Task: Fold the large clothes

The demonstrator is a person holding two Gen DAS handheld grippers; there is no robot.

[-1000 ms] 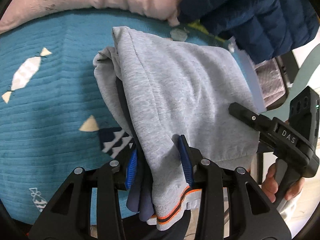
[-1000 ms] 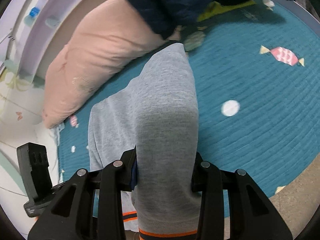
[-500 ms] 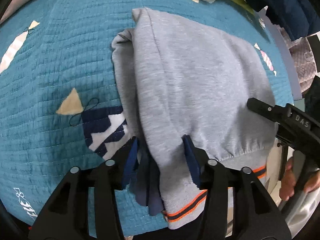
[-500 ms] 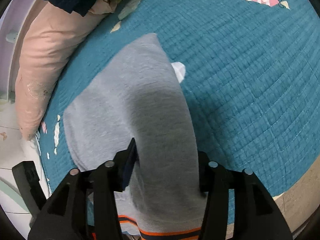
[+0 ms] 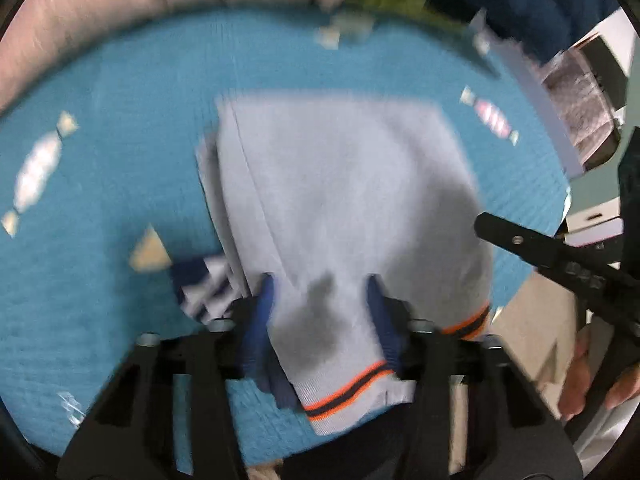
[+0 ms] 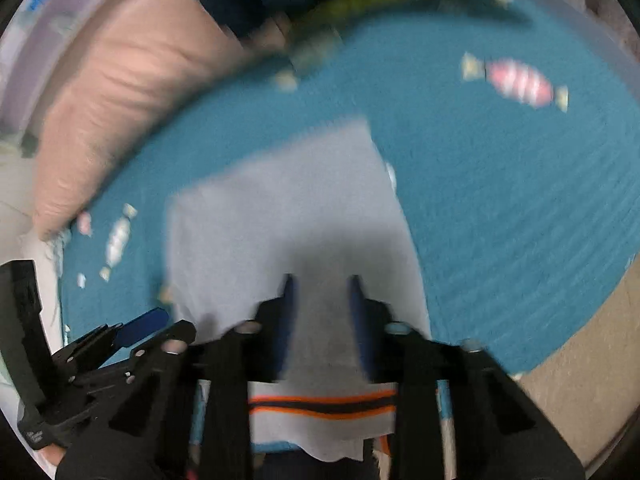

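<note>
A folded grey sweatshirt [image 5: 344, 184] with an orange and dark striped hem lies flat on the teal quilt [image 5: 100, 168]. My left gripper [image 5: 322, 300] hovers over its near left part. Its jaws are closing, with grey cloth showing between the blue pads but not pinched. In the right wrist view the sweatshirt [image 6: 280, 208] spreads ahead of my right gripper [image 6: 321, 292]. Those jaws are closing too, and the cloth lies under them with the hem [image 6: 320, 404] behind the pads. A finger of the right gripper [image 5: 516, 240] shows at the right edge of the left wrist view. Both views are blurred.
A pink pillow [image 6: 120, 100] lies along the far left of the quilt [image 6: 500, 200]. A dark navy padded jacket [image 5: 520, 0] is heaped at the far side. The bed's near edge drops to a beige floor [image 6: 580, 360]. A hand [image 5: 592, 384] holds the right gripper's handle.
The sweatshirt went from draped up between both grippers to lying flat on the quilt. Both grippers sank. The right jaws stand much narrower than half a second ago.
</note>
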